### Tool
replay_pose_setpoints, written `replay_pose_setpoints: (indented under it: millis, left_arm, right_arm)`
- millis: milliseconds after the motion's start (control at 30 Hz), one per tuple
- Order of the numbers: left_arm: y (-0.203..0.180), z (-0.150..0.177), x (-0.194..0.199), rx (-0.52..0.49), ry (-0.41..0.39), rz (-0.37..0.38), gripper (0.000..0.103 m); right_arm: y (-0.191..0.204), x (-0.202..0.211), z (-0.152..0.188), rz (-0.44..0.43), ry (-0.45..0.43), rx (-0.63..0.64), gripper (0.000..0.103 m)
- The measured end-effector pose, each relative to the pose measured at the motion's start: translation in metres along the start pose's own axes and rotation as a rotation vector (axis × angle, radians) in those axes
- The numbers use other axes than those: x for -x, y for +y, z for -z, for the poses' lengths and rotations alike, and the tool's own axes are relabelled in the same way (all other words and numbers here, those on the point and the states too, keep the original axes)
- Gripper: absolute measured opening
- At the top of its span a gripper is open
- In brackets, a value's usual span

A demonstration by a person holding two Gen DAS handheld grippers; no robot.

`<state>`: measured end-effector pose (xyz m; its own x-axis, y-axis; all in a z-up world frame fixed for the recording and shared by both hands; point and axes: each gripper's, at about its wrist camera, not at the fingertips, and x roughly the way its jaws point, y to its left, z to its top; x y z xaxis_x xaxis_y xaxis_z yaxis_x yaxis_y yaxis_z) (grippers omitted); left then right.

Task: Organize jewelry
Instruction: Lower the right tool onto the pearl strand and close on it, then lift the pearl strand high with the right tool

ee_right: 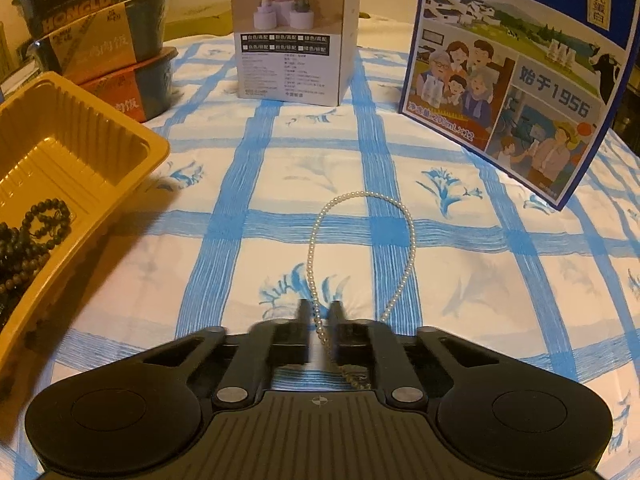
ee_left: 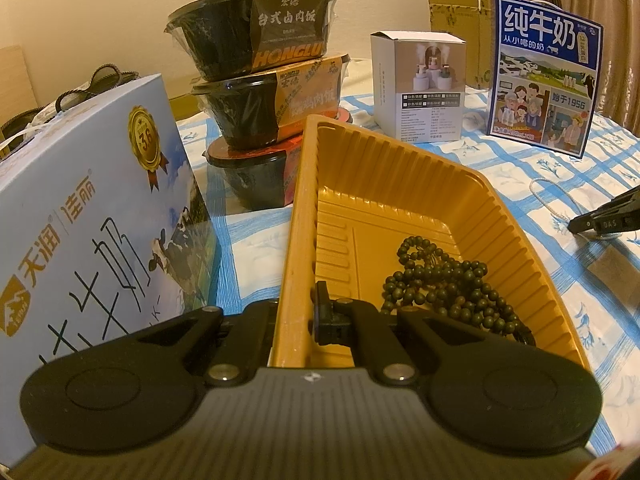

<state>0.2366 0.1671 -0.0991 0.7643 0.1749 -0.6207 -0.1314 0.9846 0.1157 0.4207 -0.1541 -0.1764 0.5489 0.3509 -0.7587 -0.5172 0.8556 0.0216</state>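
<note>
A yellow plastic tray (ee_left: 400, 140) stands on the blue-checked cloth with a dark green bead necklace (ee_left: 448, 280) heaped inside it. My left gripper (ee_left: 290, 316) is shut on the tray's near left wall, one finger outside and one inside. In the right wrist view a white pearl necklace (ee_right: 410, 240) lies in a loop on the cloth, to the right of the tray (ee_right: 152, 148). My right gripper (ee_right: 320, 312) is shut on the loop's near left strand, low over the cloth. The necklace's clasp end trails under the gripper. The right gripper's tip (ee_left: 576, 226) also shows at the left wrist view's right edge.
Three stacked black food bowls (ee_left: 256, 52) stand behind the tray. A white carton (ee_left: 416, 88) and a blue milk box (ee_left: 548, 72) stand farther back. A large pale-blue milk box (ee_left: 92, 220) is close on the tray's left. A cardboard box (ee_left: 452, 4) sits at the back.
</note>
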Motion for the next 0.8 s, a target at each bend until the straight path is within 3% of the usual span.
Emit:
replay_pose_setpoints:
  millis: [267,567,800]
  left_arm:
    - [0.001,0.001,0.0,0.001,0.005,-0.001,0.003]
    - [0.0,0.001,0.0,0.005,0.002,-0.004,0.003]
    - [-0.001,0.0,0.001,0.007,-0.005,0.0,0.003]
  right_arm:
    - [-0.012,0.027,-0.01,-0.032,-0.05,-0.102,0.002]
    - [-0.033,0.106,-0.042,-0.104,-0.212,-0.211,0.002]
    - [-0.034,0.158,-0.063,-0.143,-0.285,-0.234,0.002]
